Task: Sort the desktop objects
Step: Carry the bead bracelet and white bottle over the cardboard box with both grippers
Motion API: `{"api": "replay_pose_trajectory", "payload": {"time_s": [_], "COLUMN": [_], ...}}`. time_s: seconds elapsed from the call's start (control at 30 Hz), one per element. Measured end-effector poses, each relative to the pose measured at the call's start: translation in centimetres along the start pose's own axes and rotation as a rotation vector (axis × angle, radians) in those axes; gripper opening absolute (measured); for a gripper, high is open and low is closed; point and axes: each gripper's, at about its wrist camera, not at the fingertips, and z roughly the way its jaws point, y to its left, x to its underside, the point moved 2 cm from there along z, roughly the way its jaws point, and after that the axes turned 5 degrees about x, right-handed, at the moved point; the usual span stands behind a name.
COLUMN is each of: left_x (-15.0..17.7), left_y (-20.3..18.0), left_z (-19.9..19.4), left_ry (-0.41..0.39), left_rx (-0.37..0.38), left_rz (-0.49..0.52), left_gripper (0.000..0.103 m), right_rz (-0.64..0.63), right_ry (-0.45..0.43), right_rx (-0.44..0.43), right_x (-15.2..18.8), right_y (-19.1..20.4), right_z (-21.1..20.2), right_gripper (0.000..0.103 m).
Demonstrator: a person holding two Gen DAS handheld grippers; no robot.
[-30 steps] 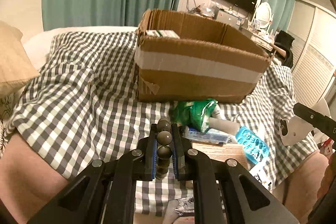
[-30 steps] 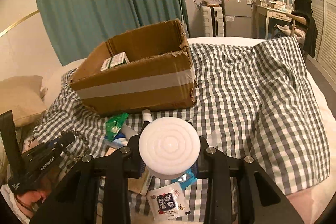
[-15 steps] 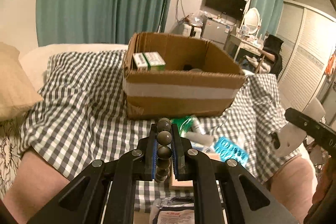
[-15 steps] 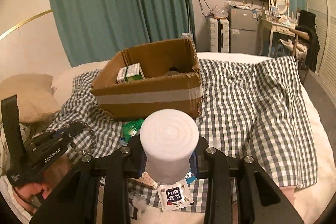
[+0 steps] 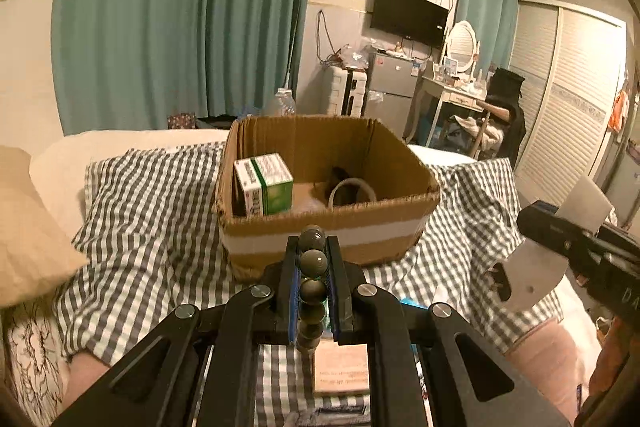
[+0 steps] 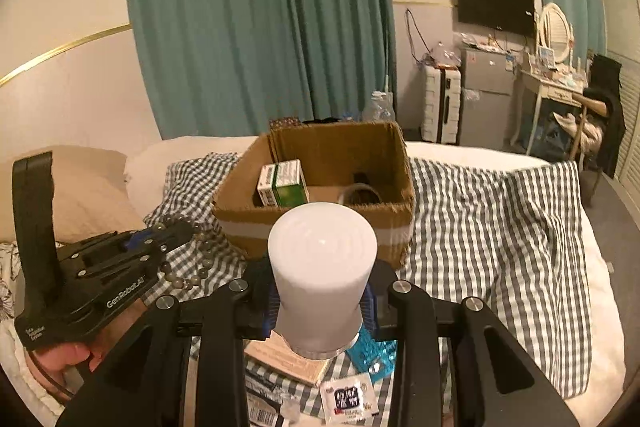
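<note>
Left gripper (image 5: 313,267): jaws are clamping a string of dark round beads (image 5: 312,261), which is running along the gap between them; in the right wrist view the loose end of the beads (image 6: 196,267) is hanging from the gripper at 9 o'clock, above the checked cover.

Right gripper (image 6: 323,291): jaws are gripping a white cylindrical container (image 6: 322,275) upright, its flat top facing the camera. In the left wrist view this gripper is showing at 3 o'clock.

Cardboard box (image 5: 328,227): it is sitting open on the bed's grey-and-white checked cover (image 5: 140,227), at 12 o'clock from both grippers, with a white tape band across its near wall. Inside, a green-and-white carton (image 5: 264,183) is standing at the left, and a pale ring-shaped item (image 5: 352,189) is lying toward the right; what it is cannot be told.

Below the right gripper, at 6 o'clock, a small white sachet (image 6: 350,397), a blue blister pack (image 6: 370,351) and a tan booklet (image 6: 288,357) are lying on the cover.

A hand (image 6: 66,357) is holding the left gripper's handle.
</note>
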Motion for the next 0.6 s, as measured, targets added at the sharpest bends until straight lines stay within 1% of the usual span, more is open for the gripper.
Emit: {"api": "replay_pose_trajectory", "payload": {"time_s": [0.33,0.47,0.6], "left_x": [-4.9,-6.1,-6.6], "left_y": [-0.3,-0.2,-0.2], "left_z": [2.2,3.8,5.8], "left_ry": [-0.029,-0.022,-0.007], "left_rx": [-0.023,-0.021,-0.02], "left_rz": [0.05,0.066,0.089], "left_gripper": [0.012,0.012,0.012], "right_rz": [-0.039,-0.058,-0.07], "right_ry": [-0.02,-0.019,-0.01], "right_rx": [-0.009,-0.008,-0.01], "right_x": [-4.0,-5.4,-6.4], "right_y": [0.3,0.5,0.7], "right_z": [2.5,4.1,6.1], "right_gripper": [0.031,0.031,0.031]}}
